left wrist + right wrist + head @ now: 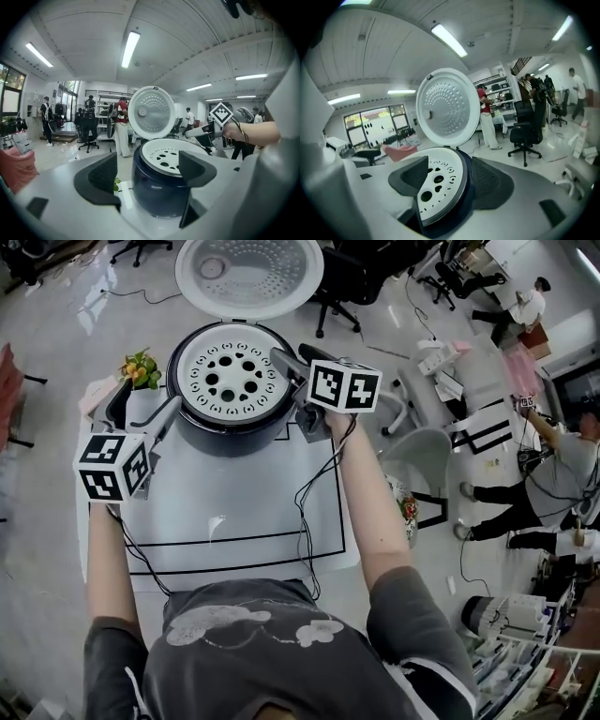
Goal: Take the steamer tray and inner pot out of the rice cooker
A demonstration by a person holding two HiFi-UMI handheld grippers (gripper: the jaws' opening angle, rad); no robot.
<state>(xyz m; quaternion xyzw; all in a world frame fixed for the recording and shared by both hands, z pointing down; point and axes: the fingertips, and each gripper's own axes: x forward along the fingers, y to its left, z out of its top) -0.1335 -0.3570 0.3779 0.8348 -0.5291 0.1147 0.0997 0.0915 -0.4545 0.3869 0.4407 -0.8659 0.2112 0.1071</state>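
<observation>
Left gripper [147, 171]: jaws spread wide and gripping nothing; it is held near the cooker's left flank, apart from it.
Right gripper [448, 181]: jaws spread, one to each side of the tray's edge; contact cannot be told.
Steamer tray [234, 388]: white and perforated, seated in the cooker's mouth, ahead of the left gripper, with its right edge between the right gripper's jaws.
Rice cooker [228, 439]: dark body, directly ahead of both grippers.
Lid [249, 274]: swung up, beyond both grippers.
</observation>
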